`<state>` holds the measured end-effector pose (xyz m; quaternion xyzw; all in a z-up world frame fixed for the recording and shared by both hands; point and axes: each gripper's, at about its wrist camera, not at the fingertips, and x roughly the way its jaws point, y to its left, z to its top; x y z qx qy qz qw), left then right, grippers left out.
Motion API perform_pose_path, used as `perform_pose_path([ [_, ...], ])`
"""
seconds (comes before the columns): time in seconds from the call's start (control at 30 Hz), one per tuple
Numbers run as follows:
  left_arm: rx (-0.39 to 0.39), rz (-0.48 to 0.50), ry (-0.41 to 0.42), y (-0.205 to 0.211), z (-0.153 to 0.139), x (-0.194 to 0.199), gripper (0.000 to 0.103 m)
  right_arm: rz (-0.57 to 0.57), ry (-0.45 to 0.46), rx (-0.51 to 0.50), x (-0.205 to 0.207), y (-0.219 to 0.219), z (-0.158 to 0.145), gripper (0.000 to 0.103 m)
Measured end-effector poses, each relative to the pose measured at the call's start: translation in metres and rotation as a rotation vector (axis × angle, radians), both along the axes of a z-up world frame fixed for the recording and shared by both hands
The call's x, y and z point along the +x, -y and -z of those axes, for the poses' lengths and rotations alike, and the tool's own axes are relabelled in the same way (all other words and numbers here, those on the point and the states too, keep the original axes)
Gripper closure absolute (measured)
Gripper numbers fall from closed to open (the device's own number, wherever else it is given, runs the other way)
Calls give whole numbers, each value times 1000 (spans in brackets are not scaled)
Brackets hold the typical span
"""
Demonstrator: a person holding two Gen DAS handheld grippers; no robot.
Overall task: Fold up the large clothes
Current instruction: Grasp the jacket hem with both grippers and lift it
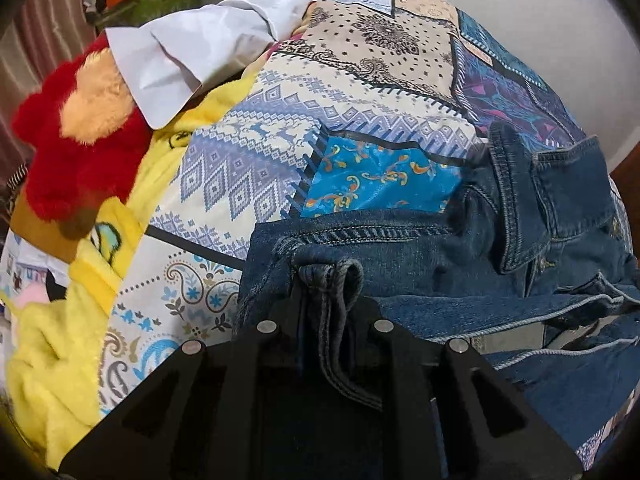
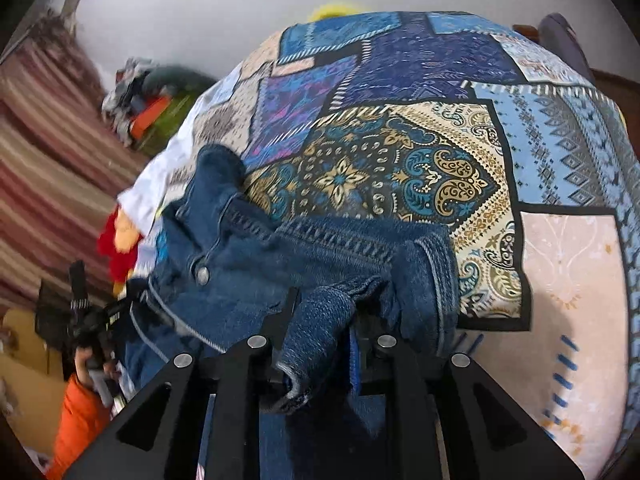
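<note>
Two tongs each pinch a fold of one denim jacket (image 1: pixel 532 208) that lies bunched on a bed under a patchwork quilt (image 1: pixel 360 92). The left tongs (image 1: pixel 326 304) stand narrow, a rolled seam of denim caught between the fingers. The right tongs (image 2: pixel 326 312) are likewise narrow, gripping a thick hem that droops back over them. In the right view the jacket's metal button (image 2: pixel 203 275) shows, and a hand (image 2: pixel 86 364) in an orange sleeve holds the left tool. A red plush toy (image 1: pixel 76 156), a yellow blanket (image 1: pixel 52 356) and a white cloth (image 1: pixel 180 60) lie beside the jacket.
</note>
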<state>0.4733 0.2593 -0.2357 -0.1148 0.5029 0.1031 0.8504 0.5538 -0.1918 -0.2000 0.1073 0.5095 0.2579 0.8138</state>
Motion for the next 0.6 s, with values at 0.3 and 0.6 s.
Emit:
perform_pose_path([
  [0.3, 179, -16, 11, -2, -30, -12, 35, -10, 64, -36, -25, 5, -42, 87],
  [0.6, 242, 36, 76, 11, -73, -47, 35, 94, -23, -117, -26, 7, -38, 87],
])
